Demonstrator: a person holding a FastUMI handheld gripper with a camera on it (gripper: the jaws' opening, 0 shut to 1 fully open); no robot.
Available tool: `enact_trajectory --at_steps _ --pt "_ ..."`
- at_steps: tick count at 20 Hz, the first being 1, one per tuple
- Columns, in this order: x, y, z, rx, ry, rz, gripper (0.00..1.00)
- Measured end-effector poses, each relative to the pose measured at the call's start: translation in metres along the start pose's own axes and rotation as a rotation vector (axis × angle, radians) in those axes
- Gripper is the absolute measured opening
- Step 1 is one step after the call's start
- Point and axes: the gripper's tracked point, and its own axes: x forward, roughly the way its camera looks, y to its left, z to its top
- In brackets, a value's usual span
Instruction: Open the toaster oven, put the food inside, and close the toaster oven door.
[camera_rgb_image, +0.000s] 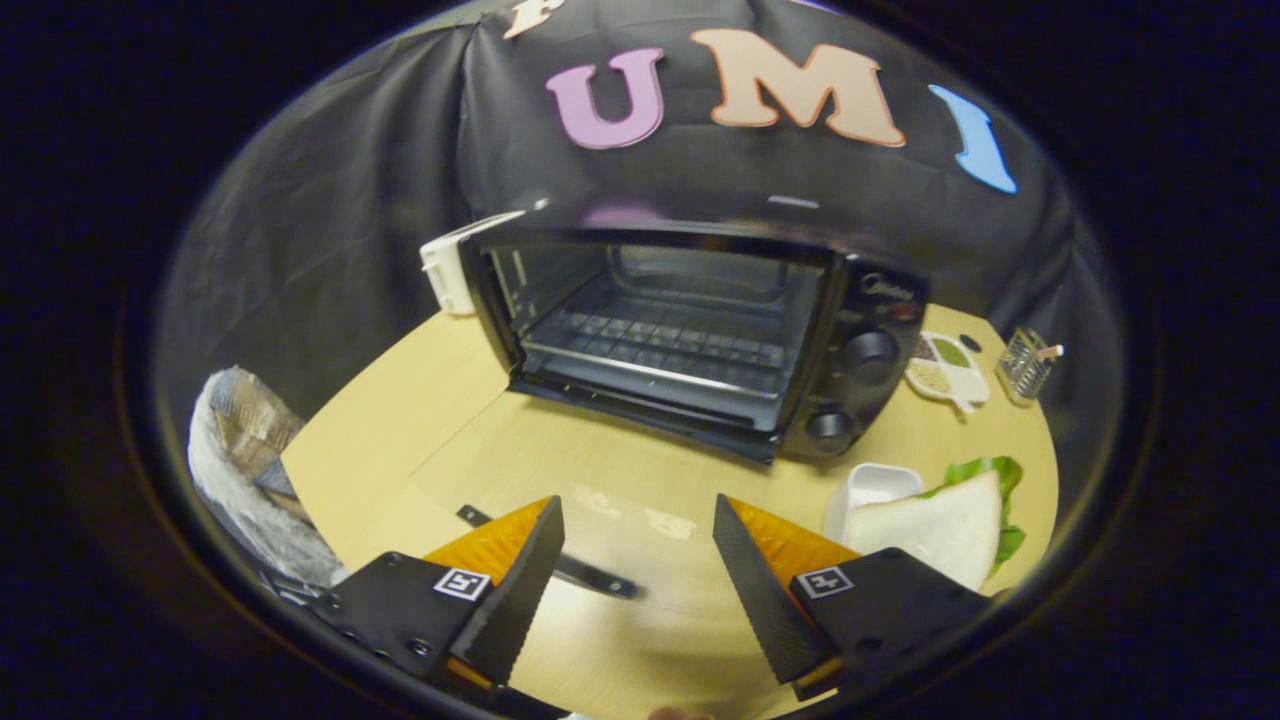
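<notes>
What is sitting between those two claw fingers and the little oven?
In the gripper view, the open gripper holds nothing. Between it and the toaster oven lies the oven's lowered glass door, its dark handle lying between the fingers.

Glass door (600, 520) of toaster oven (700, 340), laid open before it: edges barely discerned, handle (590, 573) partly hidden behind gripper (638, 545) fingers, spread apart. Bread slice (935, 530), right of oven: lower corner covered by finger. Small dish contents (945, 365) too small to identify.
</notes>
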Motion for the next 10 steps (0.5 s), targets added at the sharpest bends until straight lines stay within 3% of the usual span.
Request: enact_trajectory --at_steps 10 --pt "-0.056 -0.132 0.035 0.076 -0.160 -0.273 0.95"
